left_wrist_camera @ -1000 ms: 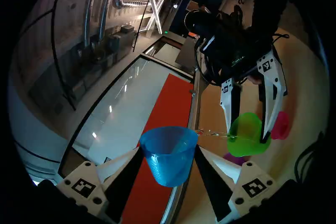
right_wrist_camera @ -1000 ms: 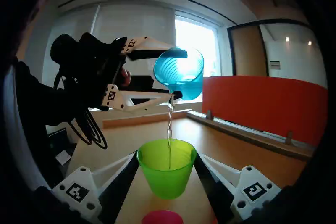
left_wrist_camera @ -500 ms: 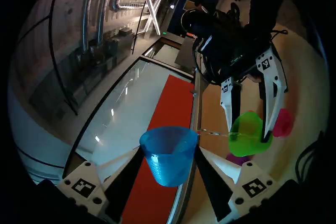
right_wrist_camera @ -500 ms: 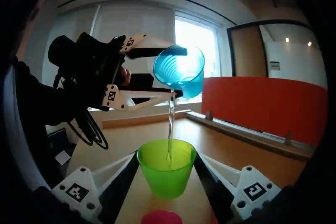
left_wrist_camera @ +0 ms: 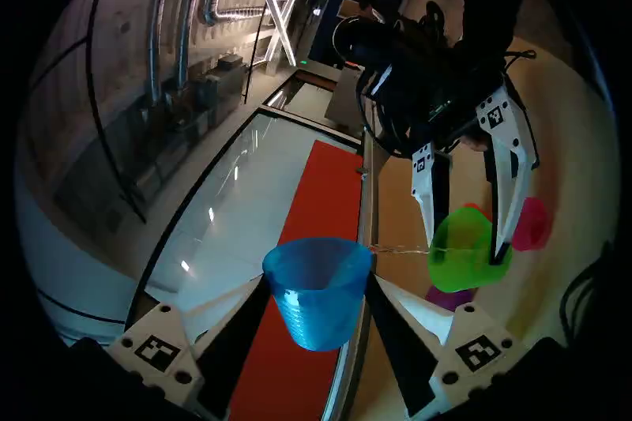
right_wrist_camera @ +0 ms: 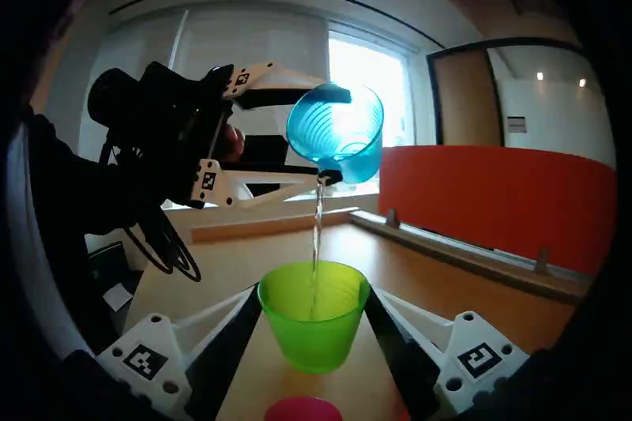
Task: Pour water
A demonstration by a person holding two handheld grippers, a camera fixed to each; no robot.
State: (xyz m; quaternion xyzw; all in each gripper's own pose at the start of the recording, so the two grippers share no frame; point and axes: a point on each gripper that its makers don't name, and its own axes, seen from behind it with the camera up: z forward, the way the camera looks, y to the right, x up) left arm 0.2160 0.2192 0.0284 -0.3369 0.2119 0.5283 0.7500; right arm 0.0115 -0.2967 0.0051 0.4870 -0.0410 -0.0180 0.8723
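Ribbed translucent blue cup (right_wrist_camera: 336, 133) pours into tapered green cup (right_wrist_camera: 314, 326).

We are in what looks like an office: a long wooden desk (right_wrist_camera: 450, 283) with an orange divider screen (right_wrist_camera: 505, 192), a bright window (right_wrist_camera: 367, 89) with blinds (right_wrist_camera: 253, 46), and exposed ceiling pipes (left_wrist_camera: 237, 6) beside strip lights (left_wrist_camera: 278, 14).

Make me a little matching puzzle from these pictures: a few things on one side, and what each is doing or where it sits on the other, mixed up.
Things:
1. blue cup
2. green cup
3. pink cup
4. red partition

States:
A. upright, catching the water
B. runs along the edge of the wooden table
C. tilted, pouring out
D. stands loose on the table, gripped by nothing

Pairs: 1-C, 2-A, 3-D, 4-B
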